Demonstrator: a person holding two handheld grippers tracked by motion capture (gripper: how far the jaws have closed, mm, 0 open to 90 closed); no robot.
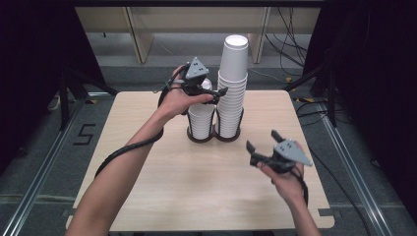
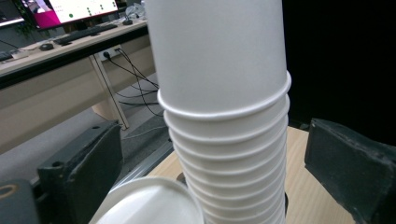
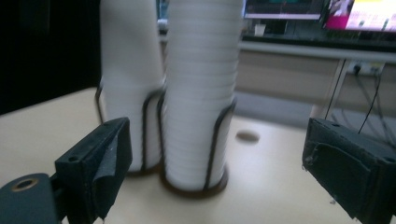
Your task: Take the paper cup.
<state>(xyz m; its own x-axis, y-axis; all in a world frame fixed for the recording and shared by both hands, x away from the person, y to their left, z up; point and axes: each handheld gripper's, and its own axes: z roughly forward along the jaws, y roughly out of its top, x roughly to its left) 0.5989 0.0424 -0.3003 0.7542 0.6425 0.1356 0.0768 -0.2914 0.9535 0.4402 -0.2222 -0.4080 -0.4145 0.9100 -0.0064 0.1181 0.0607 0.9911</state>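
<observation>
Standing in a dark wire holder (image 1: 215,133) near the far middle of the table (image 1: 162,191) are two stacks of white paper cups: a tall stack (image 1: 232,83) and, just beside it, a short stack (image 1: 201,119). Above the short stack hovers the left gripper (image 1: 216,94), its jaws spread apart with nothing pressed between them; in the left gripper view the tall stack (image 2: 224,116) rises between them, untouched. Nearer the person, the right gripper (image 1: 260,140) is held off the table, well apart from the cups, its jaws open and empty.
</observation>
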